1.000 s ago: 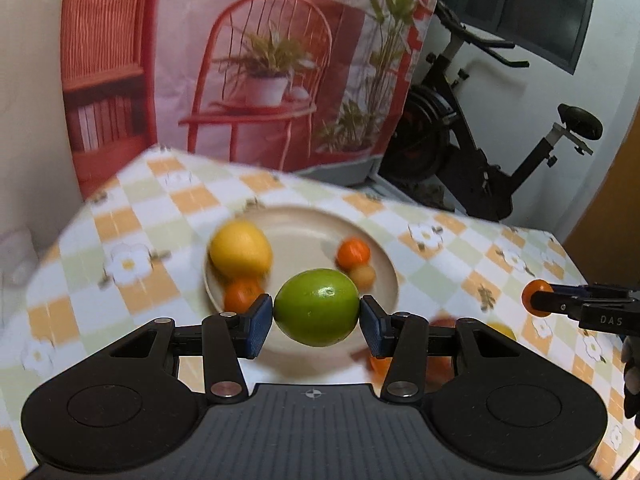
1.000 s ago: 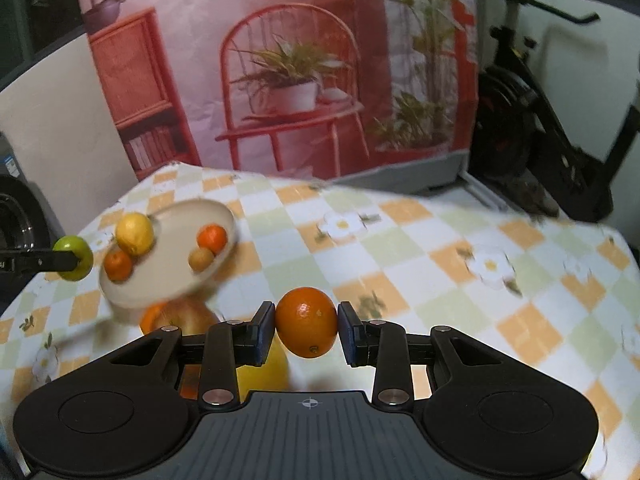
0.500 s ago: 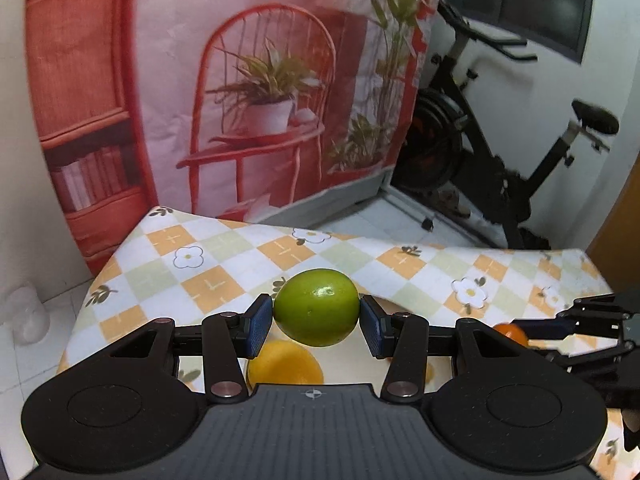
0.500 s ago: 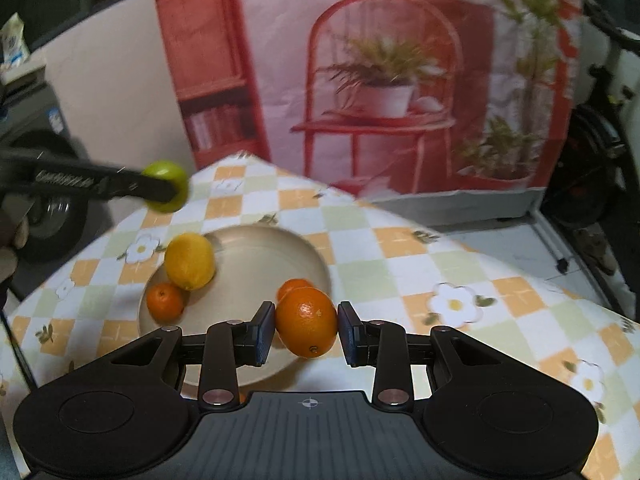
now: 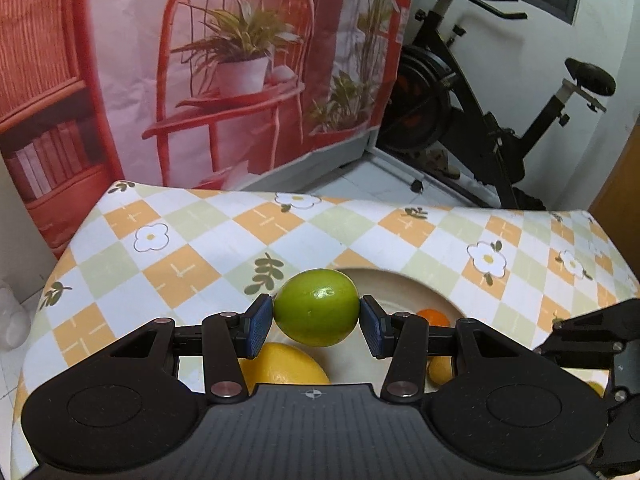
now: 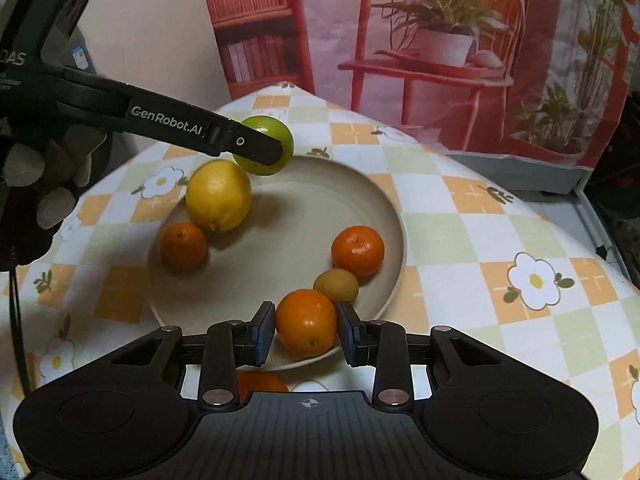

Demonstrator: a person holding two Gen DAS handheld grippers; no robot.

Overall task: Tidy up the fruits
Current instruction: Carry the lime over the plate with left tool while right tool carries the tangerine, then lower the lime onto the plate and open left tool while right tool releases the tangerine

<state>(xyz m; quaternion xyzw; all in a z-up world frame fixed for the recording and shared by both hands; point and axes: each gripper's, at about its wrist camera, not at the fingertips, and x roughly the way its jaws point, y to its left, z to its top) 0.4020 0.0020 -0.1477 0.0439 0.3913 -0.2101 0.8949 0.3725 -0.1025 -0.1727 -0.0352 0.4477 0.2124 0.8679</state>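
Note:
My left gripper (image 5: pixel 317 325) is shut on a green lime (image 5: pixel 316 313) and holds it above the far rim of the beige plate (image 5: pixel 408 284). In the right wrist view the same lime (image 6: pixel 267 147) hangs over the plate's (image 6: pixel 396 220) back left edge, near a yellow lemon (image 6: pixel 219 195). My right gripper (image 6: pixel 306 329) is shut on an orange (image 6: pixel 305 321) over the plate's near rim. On the plate lie two small tangerines (image 6: pixel 183 245) (image 6: pixel 357 250) and a small yellow-brown fruit (image 6: pixel 335 285).
The plate rests on a table with a checked flower tablecloth (image 6: pixel 520 240). Another orange fruit (image 6: pixel 260 385) lies on the cloth below my right gripper. A gloved hand (image 6: pixel 44 184) holds the left gripper. An exercise bike (image 5: pixel 480 112) and a printed backdrop (image 5: pixel 240 60) stand behind the table.
Both grippers have travelled in over the plate with their fruits still held. In the right wrist view the plate went from far left to centre, right under the orange.

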